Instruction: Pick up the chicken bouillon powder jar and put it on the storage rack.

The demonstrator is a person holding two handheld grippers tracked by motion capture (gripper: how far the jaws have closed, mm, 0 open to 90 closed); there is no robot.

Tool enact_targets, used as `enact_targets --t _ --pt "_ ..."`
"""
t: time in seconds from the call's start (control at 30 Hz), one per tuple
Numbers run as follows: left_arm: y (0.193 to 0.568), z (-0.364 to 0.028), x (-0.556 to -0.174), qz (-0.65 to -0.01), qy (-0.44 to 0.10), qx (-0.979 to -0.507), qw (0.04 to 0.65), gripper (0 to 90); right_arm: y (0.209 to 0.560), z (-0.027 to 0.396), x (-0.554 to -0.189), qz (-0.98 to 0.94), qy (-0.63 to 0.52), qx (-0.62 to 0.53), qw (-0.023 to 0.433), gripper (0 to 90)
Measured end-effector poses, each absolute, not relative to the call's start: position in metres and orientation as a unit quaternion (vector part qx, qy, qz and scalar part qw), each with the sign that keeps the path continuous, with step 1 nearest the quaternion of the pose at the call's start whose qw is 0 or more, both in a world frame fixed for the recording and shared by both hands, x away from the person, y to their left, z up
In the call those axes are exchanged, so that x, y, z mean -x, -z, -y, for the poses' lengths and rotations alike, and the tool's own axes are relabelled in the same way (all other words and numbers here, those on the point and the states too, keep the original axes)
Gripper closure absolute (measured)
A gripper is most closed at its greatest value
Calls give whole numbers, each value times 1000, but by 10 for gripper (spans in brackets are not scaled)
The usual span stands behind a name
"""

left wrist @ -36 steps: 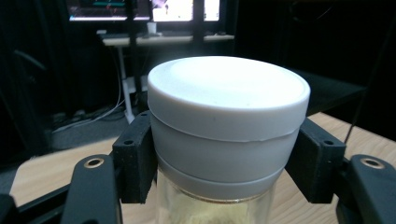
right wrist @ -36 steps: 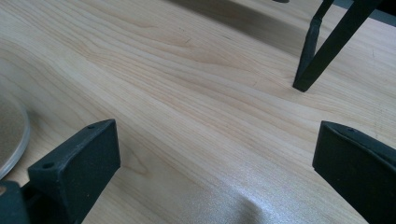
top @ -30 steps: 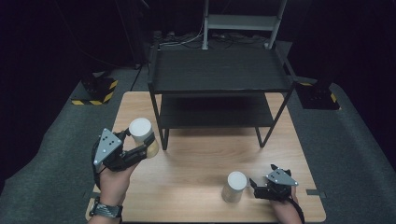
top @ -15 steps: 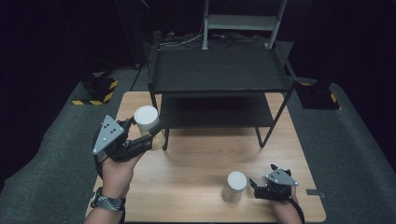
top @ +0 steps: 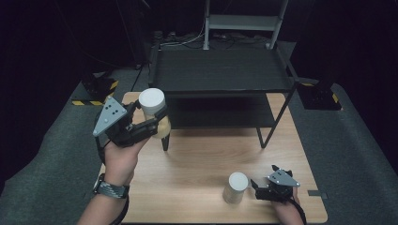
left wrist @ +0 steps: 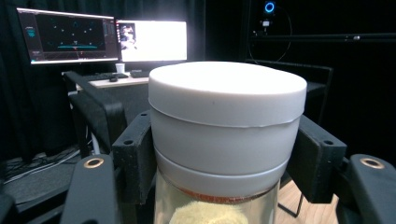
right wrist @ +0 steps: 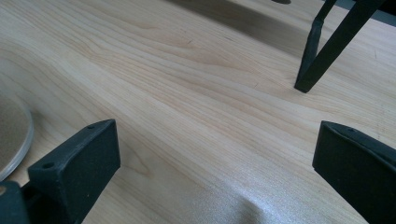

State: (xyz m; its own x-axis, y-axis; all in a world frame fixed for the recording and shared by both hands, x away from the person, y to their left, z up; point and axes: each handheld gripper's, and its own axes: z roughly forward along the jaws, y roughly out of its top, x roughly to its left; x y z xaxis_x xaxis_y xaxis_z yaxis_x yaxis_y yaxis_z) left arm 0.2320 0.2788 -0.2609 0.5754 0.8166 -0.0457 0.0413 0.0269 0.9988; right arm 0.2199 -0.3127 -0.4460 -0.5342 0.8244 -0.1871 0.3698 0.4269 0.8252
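My left gripper (top: 157,121) is shut on a clear jar (top: 153,108) with a white lid and holds it upright in the air, off the table's far left part. The jar hangs just left of the black shelf rack's (top: 220,70) front left leg. In the left gripper view the jar (left wrist: 227,130) sits between both black jaws, with something yellowish inside its glass. A second white-lidded jar (top: 236,187) stands on the wooden table (top: 197,159) near the front. My right gripper (top: 257,187) rests open just right of it, with nothing between its fingers (right wrist: 74,168).
The two-level black rack stands across the far half of the table, both levels bare. One of its legs (right wrist: 322,51) stands ahead in the right gripper view, and the second jar's base (right wrist: 14,135) lies at the left edge. Monitors (left wrist: 102,35) glow beyond the table.
My left gripper has lifted the jar higher and carried it forward and slightly right, toward the rack's top level. The right gripper and second jar have stayed put.
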Motion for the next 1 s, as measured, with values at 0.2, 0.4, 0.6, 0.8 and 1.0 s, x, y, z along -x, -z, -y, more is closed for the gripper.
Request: enact_targets --t 0.2,0.4,0.6,0.8,1.0 --pt "248 -273 -240 -339 -310 -622 634 341 446 313 -220 -790 -380 -377 299 2" --pt "239 -267 -248 -339 -309 -618 639 341 446 314 -220 -789 -381 -377 299 2" --pt "228 -260 -258 -335 -312 -613 644 340 446 314 -220 -788 -382 -379 298 2" --pt "217 -252 -265 -331 -320 -612 644 340 446 315 -220 -788 -384 -379 297 2" --pt "210 -246 -272 -330 -320 -606 649 340 446 316 -220 -787 -386 -379 296 2"
